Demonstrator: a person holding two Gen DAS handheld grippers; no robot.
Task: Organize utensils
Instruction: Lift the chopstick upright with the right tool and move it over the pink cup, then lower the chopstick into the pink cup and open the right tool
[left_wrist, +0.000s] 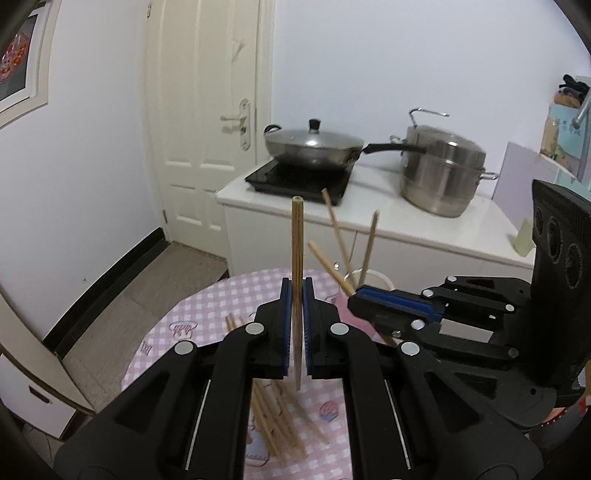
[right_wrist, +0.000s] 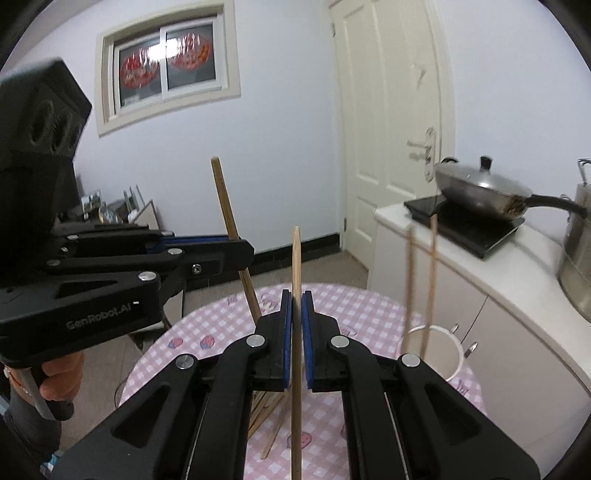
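Left wrist view showed the left gripper (left_wrist: 297, 295) clamped on a chopstick (left_wrist: 297, 240), the right gripper (right_wrist: 296, 306) on another chopstick (right_wrist: 296, 258), probably bound for the white cup (right_wrist: 448, 363).

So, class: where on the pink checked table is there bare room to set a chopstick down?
Free: the tablecloth's far left part, beyond the loose chopsticks. Crowded: the near middle, with that pile, and the right edge around the white cup, which holds two chopsticks.

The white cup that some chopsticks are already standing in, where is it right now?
The white cup stands on the pink checked tablecloth at the table's right edge in the right wrist view, beside the white counter, holding two chopsticks.
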